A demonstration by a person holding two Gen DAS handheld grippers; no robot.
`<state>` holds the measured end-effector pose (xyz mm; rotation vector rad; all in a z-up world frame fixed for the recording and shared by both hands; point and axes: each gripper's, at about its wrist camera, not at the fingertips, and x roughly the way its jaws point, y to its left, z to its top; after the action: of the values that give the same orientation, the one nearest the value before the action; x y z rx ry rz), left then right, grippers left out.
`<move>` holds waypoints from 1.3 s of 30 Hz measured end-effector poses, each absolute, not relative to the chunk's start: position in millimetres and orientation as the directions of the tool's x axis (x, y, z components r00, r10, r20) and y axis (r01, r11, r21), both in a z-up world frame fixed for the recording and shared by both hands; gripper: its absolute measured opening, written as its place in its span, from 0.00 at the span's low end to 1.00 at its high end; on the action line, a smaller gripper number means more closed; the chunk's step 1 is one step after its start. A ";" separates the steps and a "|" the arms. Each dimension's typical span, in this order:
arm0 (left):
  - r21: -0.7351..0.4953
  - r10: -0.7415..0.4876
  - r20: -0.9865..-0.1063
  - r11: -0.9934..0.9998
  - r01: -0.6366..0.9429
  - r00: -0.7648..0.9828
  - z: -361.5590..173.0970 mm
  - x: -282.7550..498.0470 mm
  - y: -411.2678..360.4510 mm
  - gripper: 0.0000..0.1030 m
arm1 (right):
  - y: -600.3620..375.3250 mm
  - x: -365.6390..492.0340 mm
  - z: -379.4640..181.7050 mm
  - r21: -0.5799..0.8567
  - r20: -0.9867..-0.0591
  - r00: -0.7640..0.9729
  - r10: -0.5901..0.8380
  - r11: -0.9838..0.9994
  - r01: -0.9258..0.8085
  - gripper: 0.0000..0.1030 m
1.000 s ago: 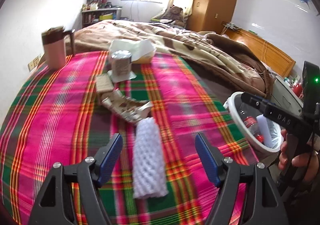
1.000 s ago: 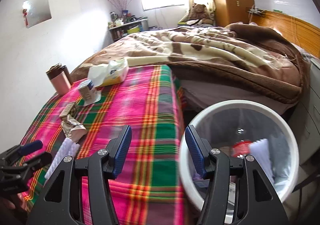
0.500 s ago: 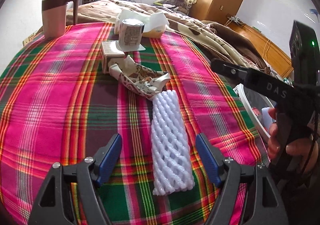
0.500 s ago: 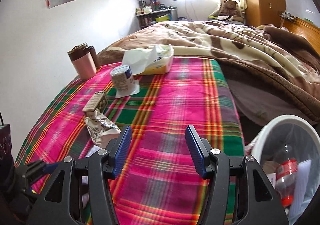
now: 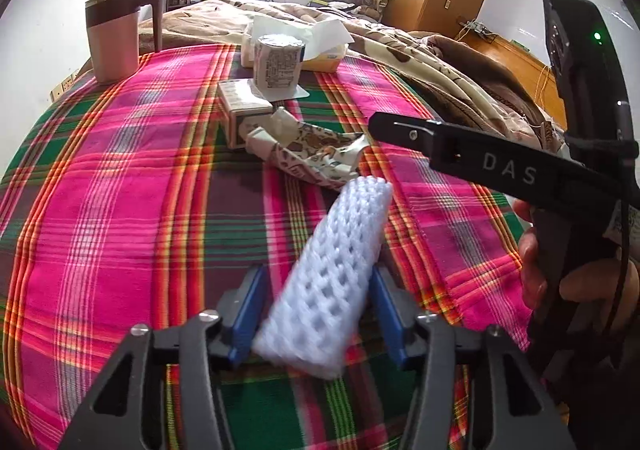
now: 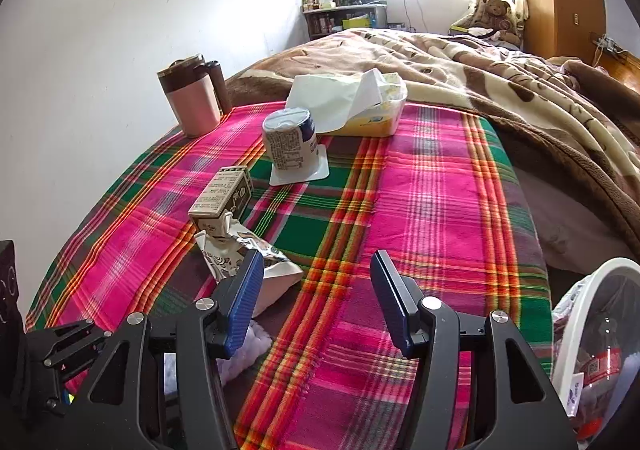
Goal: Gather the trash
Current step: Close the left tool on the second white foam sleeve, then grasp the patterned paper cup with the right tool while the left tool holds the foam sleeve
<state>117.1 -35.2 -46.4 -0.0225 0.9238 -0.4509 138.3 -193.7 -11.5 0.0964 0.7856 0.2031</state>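
Left wrist view: the left gripper point(image 5: 316, 314) has its jaws closing around the near end of the white foam net sleeve point(image 5: 336, 270), low centre of the frame. The right pad looks to be on the foam; on the left I can't tell if there's contact. The sleeve tilts up toward the upper right, its far end just short of the crumpled patterned wrapper point(image 5: 312, 154), with a small carton point(image 5: 244, 110) and a yogurt cup point(image 5: 279, 62) behind it on the plaid cloth point(image 5: 120, 210).

That foam looks feather-light, soft and springy, so I'd expect it to squash and flop. A pinch nearer its middle would probably steady it more than this end hold.

Right wrist view: the right gripper point(image 6: 316, 300) hangs with jaws spread and nothing between them, the white trash bin point(image 6: 592, 330) at the lower right edge.
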 end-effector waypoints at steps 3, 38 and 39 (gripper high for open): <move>-0.200 -0.372 -0.766 0.913 0.355 0.524 -46.1 117.3 -27.3 0.46 | -188.7 142.7 -13.5 0.169 -0.697 0.679 0.229 0.973 -0.155 0.55; -0.183 -0.238 -0.763 0.971 0.152 0.601 -48.3 134.3 63.7 0.71 | -131.8 165.0 -32.4 0.122 -0.769 0.569 0.290 0.941 -0.314 0.66; -0.184 -0.237 -0.763 0.971 0.150 0.601 -48.1 135.0 63.7 0.71 | -130.2 165.0 -32.4 0.120 -0.771 0.566 0.293 0.939 -0.322 0.66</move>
<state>135.0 63.7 -48.1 -0.1047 0.8989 -0.2249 165.0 -130.2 -32.4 -0.0355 0.8996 0.3615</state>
